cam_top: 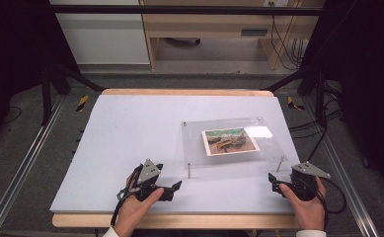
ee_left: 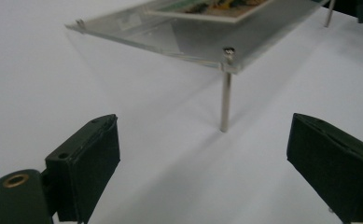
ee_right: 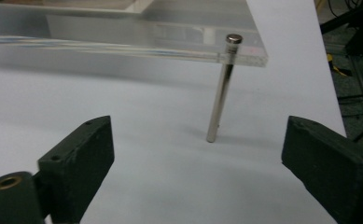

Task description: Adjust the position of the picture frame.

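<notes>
We read the work as barely begun: the clear acrylic frame stands untouched on the white table, right of centre, raised on its metal legs with its near edge higher than its far edge, and nothing has been lifted, turned or taken apart as far as we can judge. Left gripper rests near the front edge, just short of the near-left leg; in the left gripper view that leg stands between and beyond the jaws, which gape wide with nothing in them. Right gripper sits at the near-right corner, close to the near-right leg; in the right gripper view the leg stands ahead of wide, empty jaws, capped by a round screw head. Neither gripper touches the frame. All of the handling seems left to do, starting with a closure on each near leg or the plate edge. Count: one frame, one picture card inside it, two grippers, two hands. Legs: two tall near ones plain; at the far corners we make out small fixings but cannot tell their form.
</notes>
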Demonstrator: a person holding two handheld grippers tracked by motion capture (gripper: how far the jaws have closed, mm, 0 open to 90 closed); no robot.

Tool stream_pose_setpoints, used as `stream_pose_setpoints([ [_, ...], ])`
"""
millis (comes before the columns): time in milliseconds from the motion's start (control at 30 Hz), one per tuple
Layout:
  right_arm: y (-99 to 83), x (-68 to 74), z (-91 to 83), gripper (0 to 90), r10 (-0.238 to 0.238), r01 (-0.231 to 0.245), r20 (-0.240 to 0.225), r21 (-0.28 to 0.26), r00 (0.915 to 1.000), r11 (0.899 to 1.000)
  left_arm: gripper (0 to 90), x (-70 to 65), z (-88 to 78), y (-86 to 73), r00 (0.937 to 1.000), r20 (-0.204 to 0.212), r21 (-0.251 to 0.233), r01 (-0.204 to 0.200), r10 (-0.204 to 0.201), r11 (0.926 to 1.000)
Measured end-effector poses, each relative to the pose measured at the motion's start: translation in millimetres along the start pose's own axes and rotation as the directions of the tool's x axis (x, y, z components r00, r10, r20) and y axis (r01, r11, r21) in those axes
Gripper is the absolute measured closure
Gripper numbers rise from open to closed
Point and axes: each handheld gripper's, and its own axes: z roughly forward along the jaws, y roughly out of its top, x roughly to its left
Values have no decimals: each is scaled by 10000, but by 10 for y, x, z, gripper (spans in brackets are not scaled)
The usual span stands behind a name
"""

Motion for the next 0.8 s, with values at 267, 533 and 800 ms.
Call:
stream_pose_setpoints([
  [267,-1,40,-34,160,-17,17,-120,1,9999,10000,159,178,-43,-62,9996,-275,467,-49,62,9989],
  [533,-36,60,-88,200,-295,305,203,-545,9994,9980,150,168,-32,-101,9990,-433,461,-42,62,9989],
  [800,-73,20,-2,225,-451,469,340,-532,9984,9975,147,202,21,-89,9986,-518,348,126,-107,9993],
])
